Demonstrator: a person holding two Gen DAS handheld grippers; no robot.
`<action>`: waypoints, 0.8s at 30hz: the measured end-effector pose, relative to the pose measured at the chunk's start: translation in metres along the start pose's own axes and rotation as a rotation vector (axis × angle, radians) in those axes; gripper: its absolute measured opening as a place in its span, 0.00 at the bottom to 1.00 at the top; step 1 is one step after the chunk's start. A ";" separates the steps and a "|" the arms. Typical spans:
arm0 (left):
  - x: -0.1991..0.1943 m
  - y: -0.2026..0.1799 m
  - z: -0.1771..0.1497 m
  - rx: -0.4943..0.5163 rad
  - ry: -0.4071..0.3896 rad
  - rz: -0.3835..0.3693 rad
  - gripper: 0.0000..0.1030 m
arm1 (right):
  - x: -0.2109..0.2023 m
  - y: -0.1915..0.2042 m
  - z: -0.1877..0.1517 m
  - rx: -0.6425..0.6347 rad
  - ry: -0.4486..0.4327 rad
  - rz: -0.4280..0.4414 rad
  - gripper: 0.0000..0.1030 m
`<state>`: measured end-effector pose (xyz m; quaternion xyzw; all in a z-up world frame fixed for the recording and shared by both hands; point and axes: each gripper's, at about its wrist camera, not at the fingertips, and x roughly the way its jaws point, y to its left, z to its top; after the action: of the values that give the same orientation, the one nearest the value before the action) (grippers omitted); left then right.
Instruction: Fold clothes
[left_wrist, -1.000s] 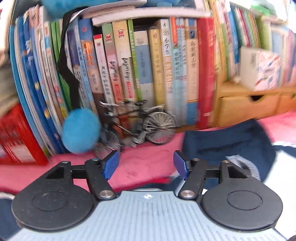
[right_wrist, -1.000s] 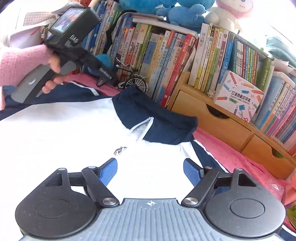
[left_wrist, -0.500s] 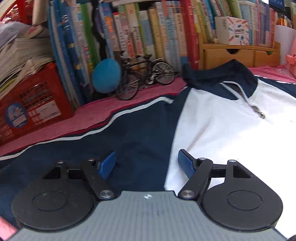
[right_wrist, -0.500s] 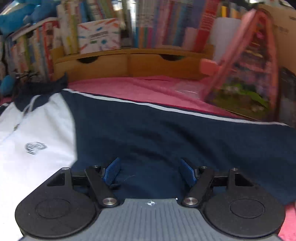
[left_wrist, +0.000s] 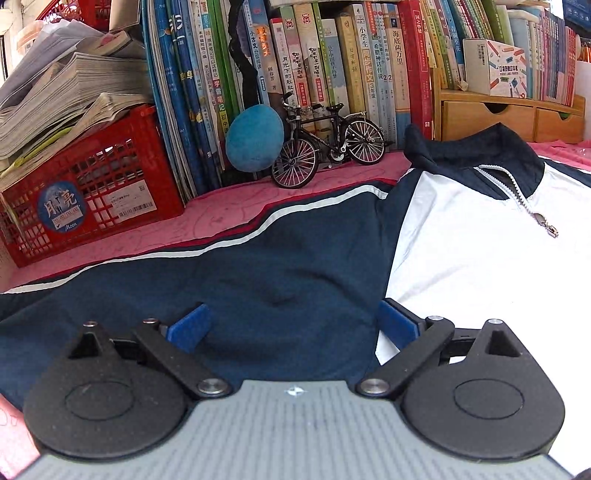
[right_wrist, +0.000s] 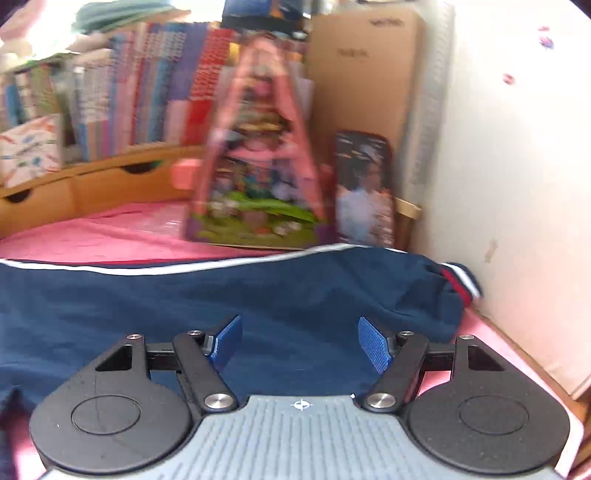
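Two hand-held grippers are hovering low over one navy-and-white zip-front track jacket (left_wrist: 461, 258) that is lying spread flat, front side up, on a pink-covered worktop (left_wrist: 229, 218), both sleeves stretched outward. The left hand-held gripper (left_wrist: 291, 325) is sitting at the lower centre of its frame with its blue pads wide apart and nothing between them, straddling the seam where the left navy sleeve (left_wrist: 221, 288) is meeting the white chest panel. The right hand-held gripper (right_wrist: 301, 345) is likewise gaping wide and holding nothing, poised over the right navy sleeve (right_wrist: 258, 295) at the lower middle of its frame. Since the jacket is lying unfolded, the step in hand is probably a sleeve fold; doing it well is likely calling for pinching only the sleeve's upper layers near the shoulder seam and further along the sleeve, then carrying the sleeve across the chest without dragging the body or rucking the white panel. The left view is showing the collar, the silver zip pull (left_wrist: 546, 225), a red plastic crate (left_wrist: 74, 192) at the left and a small black model bicycle (left_wrist: 328, 144) against the books, none of which the right view is catching. The right view, blurred, is showing the striped sleeve cuff (right_wrist: 458, 280) bunching against a pale wall (right_wrist: 517, 147) at the right.
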<state>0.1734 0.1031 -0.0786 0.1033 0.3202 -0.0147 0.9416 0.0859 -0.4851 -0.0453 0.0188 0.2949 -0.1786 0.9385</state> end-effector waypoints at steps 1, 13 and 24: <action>0.000 -0.001 0.000 0.007 -0.002 0.007 0.97 | -0.009 0.021 -0.001 -0.034 -0.003 0.060 0.70; -0.002 -0.009 0.000 0.041 -0.015 0.043 0.99 | -0.096 0.267 -0.036 -0.471 -0.004 0.548 0.81; 0.002 0.003 0.000 -0.031 0.013 -0.005 1.00 | -0.081 0.266 -0.058 -0.293 0.128 0.543 1.00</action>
<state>0.1756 0.1065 -0.0795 0.0882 0.3266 -0.0113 0.9410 0.0846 -0.2020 -0.0665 -0.0275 0.3600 0.1247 0.9242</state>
